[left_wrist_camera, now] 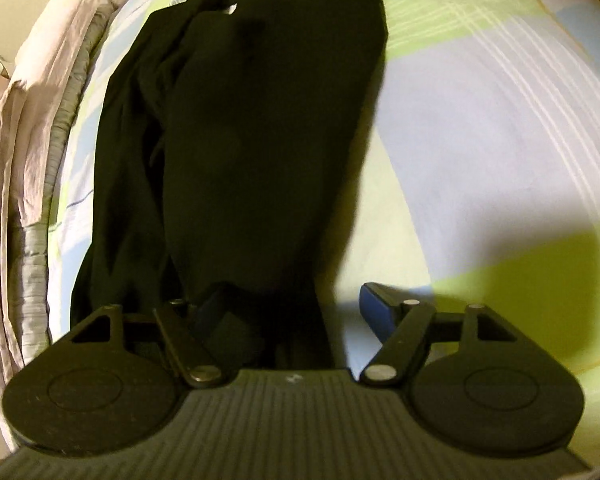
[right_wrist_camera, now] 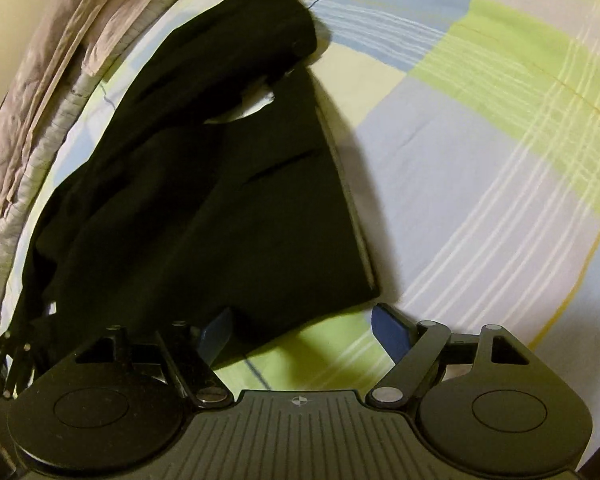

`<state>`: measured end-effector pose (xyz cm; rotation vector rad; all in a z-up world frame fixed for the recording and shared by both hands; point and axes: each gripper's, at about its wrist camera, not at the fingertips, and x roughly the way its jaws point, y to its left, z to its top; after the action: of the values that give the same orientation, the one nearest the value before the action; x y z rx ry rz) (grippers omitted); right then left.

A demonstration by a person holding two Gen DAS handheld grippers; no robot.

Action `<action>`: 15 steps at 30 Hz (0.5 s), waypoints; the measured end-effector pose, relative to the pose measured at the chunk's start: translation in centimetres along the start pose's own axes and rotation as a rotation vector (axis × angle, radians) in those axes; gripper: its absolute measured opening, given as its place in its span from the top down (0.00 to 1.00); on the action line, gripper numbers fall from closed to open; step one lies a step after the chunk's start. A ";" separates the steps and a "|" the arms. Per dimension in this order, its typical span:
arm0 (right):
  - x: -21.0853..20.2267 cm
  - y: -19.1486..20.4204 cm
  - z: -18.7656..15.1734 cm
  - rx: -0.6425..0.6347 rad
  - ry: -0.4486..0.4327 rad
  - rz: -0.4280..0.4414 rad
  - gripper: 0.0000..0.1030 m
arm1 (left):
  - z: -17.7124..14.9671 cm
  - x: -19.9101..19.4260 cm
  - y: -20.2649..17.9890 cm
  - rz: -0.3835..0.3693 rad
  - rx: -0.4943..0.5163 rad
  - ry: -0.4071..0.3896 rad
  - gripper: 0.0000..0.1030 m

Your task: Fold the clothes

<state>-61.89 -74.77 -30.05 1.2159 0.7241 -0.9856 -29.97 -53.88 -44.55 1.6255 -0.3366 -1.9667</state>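
Nearest the lens in the left wrist view, the left gripper is hanging with its blue-padded fingers spread wide, and the near end of a black garment is lying in the gap between them, draped over the left-hand pad; whether cloth is touching the right-hand pad cannot be told. In the right wrist view the right gripper is likewise standing with fingers apart, its left pad tucked just under the garment's near hem and its right pad over bare sheet, nothing pinched.

The garment is stretching away from both tools across a checked bedsheet of green, blue and pale squares. Its long axis is running straight ahead of the left gripper, while from the right gripper it is lying ahead and to the left, its straight right edge slanting away. The left gripper is sitting squarer on the cloth, so it looks the nearer for any grasp. Farther off, part of the garment is doubled over itself near the top, and a rumpled pale quilt is lining the bed's far left side. The lengthwise doubling could suit either a fold under way or one nearly complete.
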 end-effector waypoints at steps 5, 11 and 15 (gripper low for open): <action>1.3 1.3 0.9 0.022 0.055 0.046 0.89 | 0.6 0.2 1.4 0.013 -0.084 0.069 0.92; -3.5 -0.2 4.8 -0.068 0.075 0.025 0.93 | 4.6 -2.9 1.6 -0.094 -0.097 0.070 0.97; -7.3 -1.3 7.7 -0.146 0.079 -0.007 0.93 | 11.2 -7.3 -0.1 -0.200 -0.152 -0.019 0.99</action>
<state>-66.48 -80.67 -22.45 1.1303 0.8481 -0.8787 -39.92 -51.44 -35.99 1.5954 -0.0300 -2.1000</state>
